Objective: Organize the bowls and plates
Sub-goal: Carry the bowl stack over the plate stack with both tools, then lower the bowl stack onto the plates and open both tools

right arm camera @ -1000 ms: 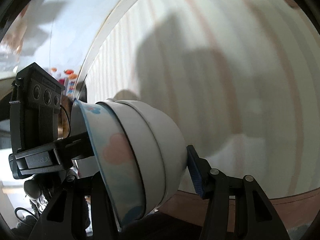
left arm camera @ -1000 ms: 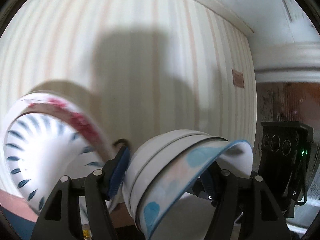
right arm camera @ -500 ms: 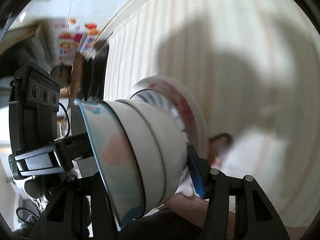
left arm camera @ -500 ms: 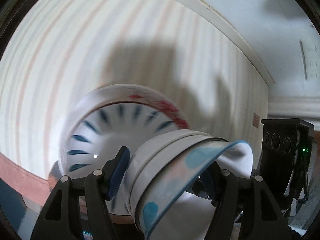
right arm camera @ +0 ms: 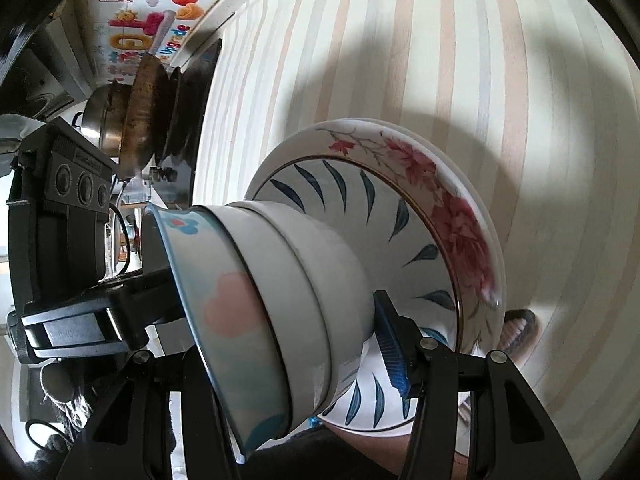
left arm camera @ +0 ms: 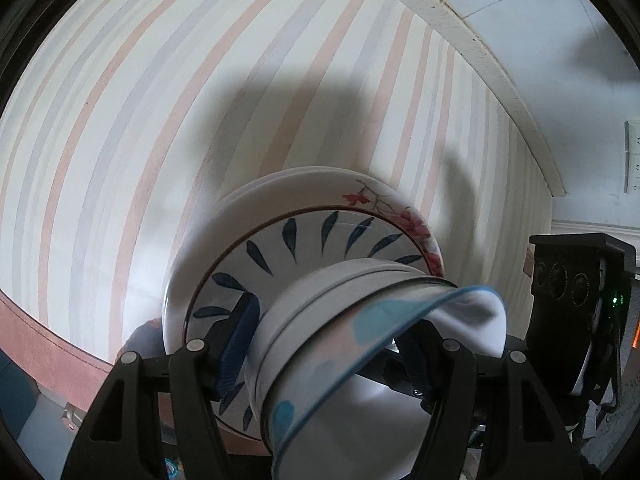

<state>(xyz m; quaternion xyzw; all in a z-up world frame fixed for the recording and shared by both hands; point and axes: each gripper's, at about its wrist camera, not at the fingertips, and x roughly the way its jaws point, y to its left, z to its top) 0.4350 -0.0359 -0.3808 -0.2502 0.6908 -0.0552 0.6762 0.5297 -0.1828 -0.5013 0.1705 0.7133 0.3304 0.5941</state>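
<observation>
A nested stack of bowls [left arm camera: 352,344], white with a blue-rimmed pastel bowl on top, is held between both grippers. My left gripper [left arm camera: 320,348] is shut on the stack, and my right gripper [right arm camera: 280,328] is shut on it from the other side [right arm camera: 288,304]. Just beyond lies a stack of plates [left arm camera: 304,240]: a blue-leaf plate on top of a red-flower plate [right arm camera: 448,200], resting on the striped tablecloth [left arm camera: 160,120]. The bowls hang close over the plates; I cannot tell whether they touch.
The striped cloth [right arm camera: 520,60] fills most of both views. Metal pots and a pan [right arm camera: 140,112] stand at the far left in the right wrist view. The other gripper's black camera block [left arm camera: 576,304] sits at the right edge.
Both grippers have carried the bowl stack over to the plates. The plate stack has come toward the middle of both views, right behind the bowls.
</observation>
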